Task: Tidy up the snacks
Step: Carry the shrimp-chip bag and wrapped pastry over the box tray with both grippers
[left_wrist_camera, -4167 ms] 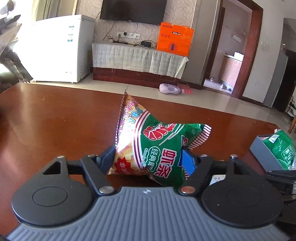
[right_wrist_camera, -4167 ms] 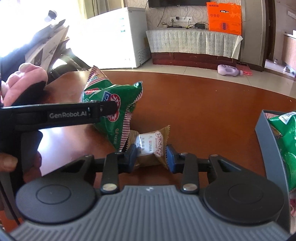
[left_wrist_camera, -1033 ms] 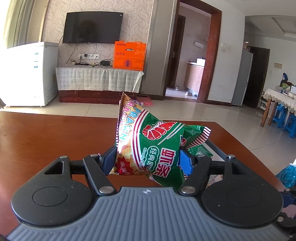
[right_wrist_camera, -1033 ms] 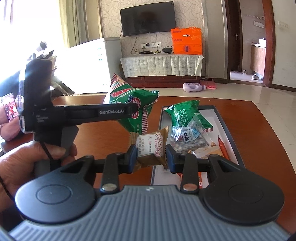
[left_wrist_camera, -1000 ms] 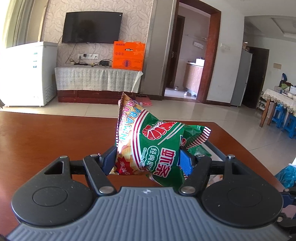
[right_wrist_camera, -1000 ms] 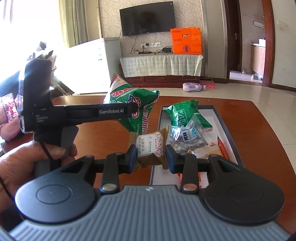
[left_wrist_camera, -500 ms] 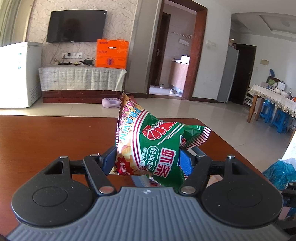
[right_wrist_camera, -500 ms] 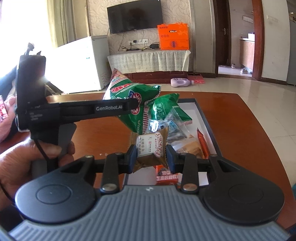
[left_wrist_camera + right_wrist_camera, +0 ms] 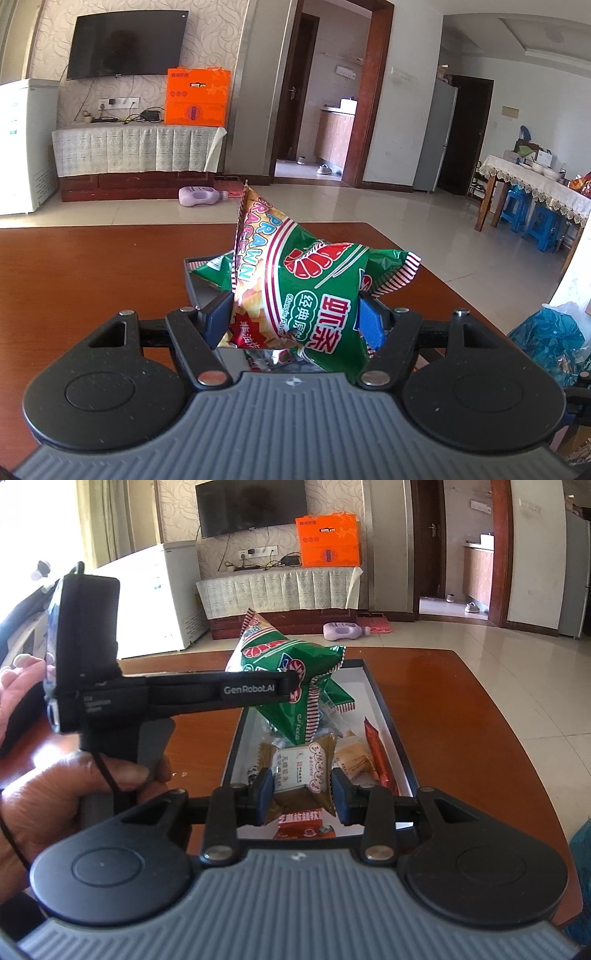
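Left gripper (image 9: 295,321) is clamped on the green prawn-cracker bag (image 9: 306,291), pads pressing its puffed sides w/ the bag standing tilted up btwn them; in the right wrist view the same bag (image 9: 291,672) hangs over the far half of the tray (image 9: 388,716), clear of the contents. Right gripper (image 9: 301,794) pinches a small brown wrapped cake (image 9: 303,771) by its sides, held above the tray's near end. The tray sits toward the right edge of the tabletop (image 9: 461,720), its long side running away from the cameras; already inside are a second green bag (image 9: 338,698), an orange stick pack (image 9: 376,753), a pale wrapped bun (image 9: 352,762) and an orange-red pack (image 9: 303,825) at the near rim. Risks, as judgement: the tray looks crowded, so a big air-filled bag dropped on the heap could roll or slide over the rim onto the tabletop; a release from too high makes that likelier. Both tools converge on one tray, so the left gripper's arm, crossing in front of the right one, could knock the cake or nudge the tray. Hard squeeze could also burst the bag or crush the crackers.
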### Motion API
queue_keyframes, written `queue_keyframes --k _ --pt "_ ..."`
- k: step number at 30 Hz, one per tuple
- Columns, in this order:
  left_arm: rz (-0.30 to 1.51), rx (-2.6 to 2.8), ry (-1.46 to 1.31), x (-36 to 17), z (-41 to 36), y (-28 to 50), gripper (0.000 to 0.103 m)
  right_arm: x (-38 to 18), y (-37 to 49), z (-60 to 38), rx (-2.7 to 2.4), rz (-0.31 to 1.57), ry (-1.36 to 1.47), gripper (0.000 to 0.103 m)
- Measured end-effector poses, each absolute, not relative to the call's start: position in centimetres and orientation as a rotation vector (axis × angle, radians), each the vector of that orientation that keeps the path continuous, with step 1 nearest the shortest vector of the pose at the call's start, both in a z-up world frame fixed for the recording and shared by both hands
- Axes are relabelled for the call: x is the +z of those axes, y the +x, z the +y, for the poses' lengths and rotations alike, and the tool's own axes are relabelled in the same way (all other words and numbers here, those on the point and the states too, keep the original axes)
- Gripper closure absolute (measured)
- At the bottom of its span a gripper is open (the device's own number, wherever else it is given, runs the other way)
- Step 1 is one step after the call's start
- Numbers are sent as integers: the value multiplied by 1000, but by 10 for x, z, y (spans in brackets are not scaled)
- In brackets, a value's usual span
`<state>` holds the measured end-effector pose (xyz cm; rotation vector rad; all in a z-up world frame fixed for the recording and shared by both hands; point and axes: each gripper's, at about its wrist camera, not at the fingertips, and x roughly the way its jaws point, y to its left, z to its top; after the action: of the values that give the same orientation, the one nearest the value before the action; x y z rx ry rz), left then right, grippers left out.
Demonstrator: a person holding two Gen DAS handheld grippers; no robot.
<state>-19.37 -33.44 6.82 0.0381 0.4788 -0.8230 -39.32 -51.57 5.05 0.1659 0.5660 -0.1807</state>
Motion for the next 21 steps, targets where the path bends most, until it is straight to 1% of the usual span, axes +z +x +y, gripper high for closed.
queue_keyframes --k 4,12,14,21 --pt "492 -829 40 62 -347 -179 29 49 -392 -516 -184 571 166 66" --pt "489 -828 42 53 -352 -177 27 49 -390 -516 -187 577 169 66" --pt "487 -827 46 52 -350 -180 24 49 -389 -515 -187 578 168 66" --pt "493 -834 58 51 -351 -182 19 48 -389 -516 -192 580 169 66"
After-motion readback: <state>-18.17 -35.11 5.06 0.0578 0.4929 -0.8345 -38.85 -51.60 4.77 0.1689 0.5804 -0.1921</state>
